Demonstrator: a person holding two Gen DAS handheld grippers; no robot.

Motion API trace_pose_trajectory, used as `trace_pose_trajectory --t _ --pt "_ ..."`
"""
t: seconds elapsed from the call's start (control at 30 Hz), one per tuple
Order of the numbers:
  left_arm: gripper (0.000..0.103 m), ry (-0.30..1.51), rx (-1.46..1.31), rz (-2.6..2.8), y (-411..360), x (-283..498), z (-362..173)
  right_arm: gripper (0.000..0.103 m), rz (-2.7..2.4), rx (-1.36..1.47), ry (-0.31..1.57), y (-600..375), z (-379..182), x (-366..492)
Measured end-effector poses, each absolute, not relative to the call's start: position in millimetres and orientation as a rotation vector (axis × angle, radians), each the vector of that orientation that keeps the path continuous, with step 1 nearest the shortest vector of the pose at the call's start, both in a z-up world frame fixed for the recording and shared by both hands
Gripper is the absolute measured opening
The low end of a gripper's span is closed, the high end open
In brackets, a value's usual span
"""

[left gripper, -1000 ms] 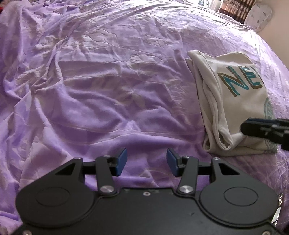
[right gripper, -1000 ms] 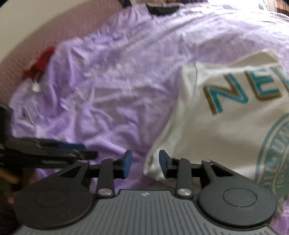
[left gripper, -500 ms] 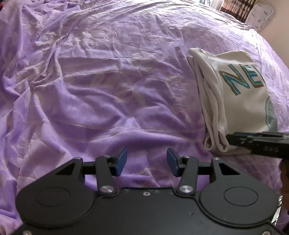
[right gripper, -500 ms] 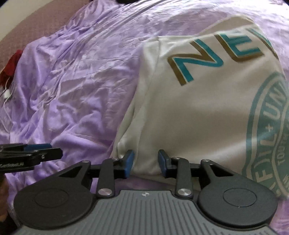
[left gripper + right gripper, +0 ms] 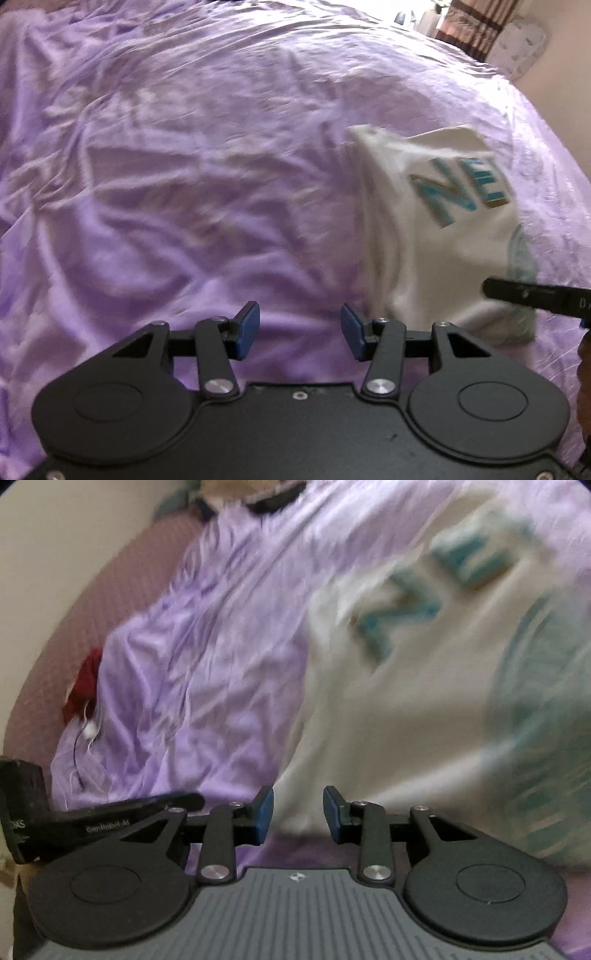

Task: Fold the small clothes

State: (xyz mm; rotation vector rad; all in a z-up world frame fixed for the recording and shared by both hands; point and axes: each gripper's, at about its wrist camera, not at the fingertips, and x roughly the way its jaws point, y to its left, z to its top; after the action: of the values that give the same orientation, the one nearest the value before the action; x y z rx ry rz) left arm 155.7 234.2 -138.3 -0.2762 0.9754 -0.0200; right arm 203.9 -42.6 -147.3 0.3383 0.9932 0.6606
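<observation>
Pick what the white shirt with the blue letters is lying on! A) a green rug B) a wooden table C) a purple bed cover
C: the folded white shirt lies flat on the wrinkled purple bed cover, which spreads all around it in both wrist views.

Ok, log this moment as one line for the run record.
left gripper: open, empty, over purple bedsheet | right gripper: open, empty, at near edge of folded white T-shirt | T-shirt: flat on sheet, ungrasped
</observation>
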Motion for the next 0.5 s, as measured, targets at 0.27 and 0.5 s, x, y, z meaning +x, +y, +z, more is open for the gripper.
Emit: trace_pose_trajectory --t 0.27,0.5 --pt "0.051 0.854 -0.271 -0.223 147 195 -127 0.001 0.417 0.118 1.006 -85 -141 210" --pt "0.052 1.001 -0.075 -0.241 97 197 -202 0.0 0.434 0.263 1.092 -108 -200 199"
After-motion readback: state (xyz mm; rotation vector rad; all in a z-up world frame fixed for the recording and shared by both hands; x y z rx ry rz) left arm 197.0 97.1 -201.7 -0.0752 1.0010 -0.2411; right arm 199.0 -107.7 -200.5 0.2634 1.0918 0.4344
